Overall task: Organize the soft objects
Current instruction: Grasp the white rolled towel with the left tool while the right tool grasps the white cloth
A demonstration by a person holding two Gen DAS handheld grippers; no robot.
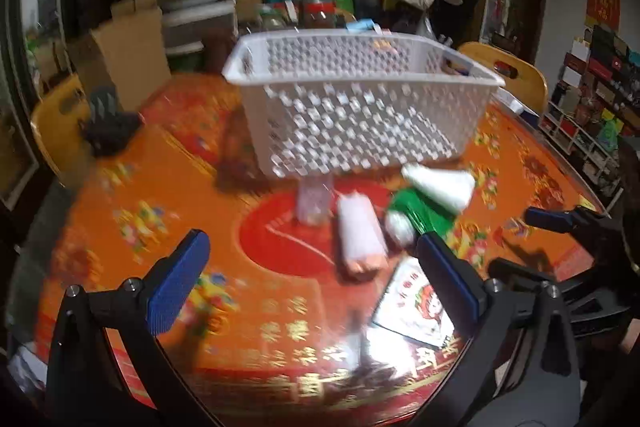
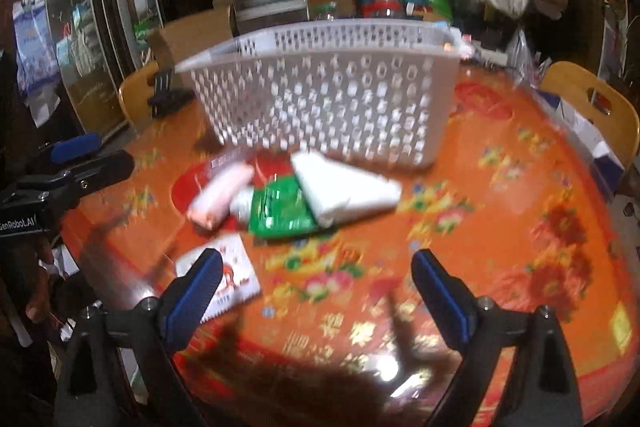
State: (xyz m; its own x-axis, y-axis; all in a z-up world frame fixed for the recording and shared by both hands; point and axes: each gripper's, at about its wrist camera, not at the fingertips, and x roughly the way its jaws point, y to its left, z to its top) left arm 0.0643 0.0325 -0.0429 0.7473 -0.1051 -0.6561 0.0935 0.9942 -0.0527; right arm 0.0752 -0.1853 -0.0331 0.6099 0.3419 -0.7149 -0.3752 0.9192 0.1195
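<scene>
A white perforated basket stands at the back of the round orange table. In front of it lie a pink soft roll, a green packet and a white soft pack partly over the green one. A flat white printed packet lies nearer. My left gripper is open and empty, above the table just short of the pink roll. My right gripper is open and empty, in front of the green packet. It also shows in the left wrist view.
A small clear jar stands by the basket's front. A dark object lies at the table's left rear. Yellow chairs stand around the table. Boxes, drawers and hanging bags crowd the background.
</scene>
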